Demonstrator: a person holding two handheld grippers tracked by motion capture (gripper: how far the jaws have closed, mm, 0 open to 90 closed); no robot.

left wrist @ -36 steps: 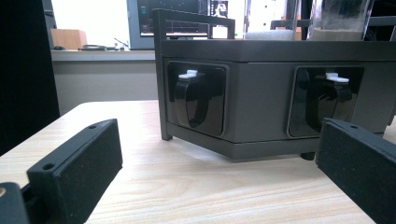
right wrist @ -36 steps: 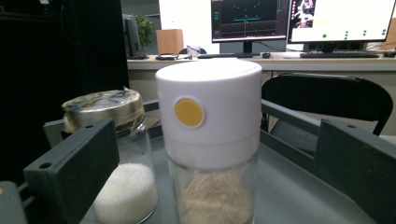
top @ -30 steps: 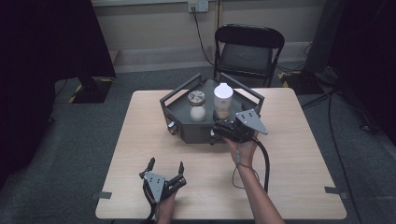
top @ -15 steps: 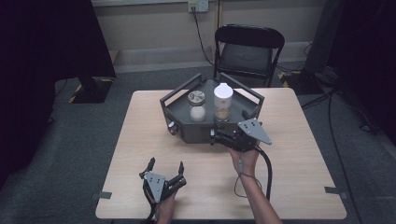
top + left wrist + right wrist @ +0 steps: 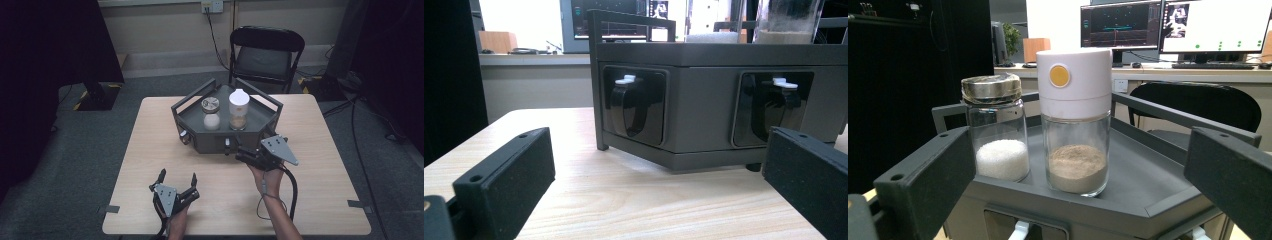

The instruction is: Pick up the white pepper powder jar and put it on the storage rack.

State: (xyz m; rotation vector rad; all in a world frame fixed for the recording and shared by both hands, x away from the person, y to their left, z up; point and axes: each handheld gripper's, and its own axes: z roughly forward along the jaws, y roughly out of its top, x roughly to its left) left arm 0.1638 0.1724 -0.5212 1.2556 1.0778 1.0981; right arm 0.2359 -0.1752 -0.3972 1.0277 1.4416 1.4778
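Fingers [image 5: 923,185] of the right gripper [image 5: 248,156] are seen spread wide with nothing between them, and the white-capped grinder jar [image 5: 1076,120] is framed in the gap beyond them, upright on the dark hexagonal tray [image 5: 1153,187]. Compared with the high view a second ago, when this gripper was pressed up close against the jar on the tray's near right side, it has been drawn back toward the person and now sits just off the tray's near edge, over the wooden table [image 5: 330,190]. From this a release can be judged: the grinder appears to have been set down and let go, and it is left standing beside the metal-lidded jar [image 5: 996,127] of white grains, the two close together though contact between them cannot be told. In the high view the grinder [image 5: 238,109] is found toward the middle of the tray, with the smaller jar [image 5: 210,113] at its left. The left gripper [image 5: 176,181] has not been shifted over the same interval; it is rested on the table near the person's edge, its jaws likewise held wide apart and empty, and the tray's side wall with its two black latches [image 5: 629,107] is looked at from low down. The placement step may therefore be taken as done, with either hand free for what follows.
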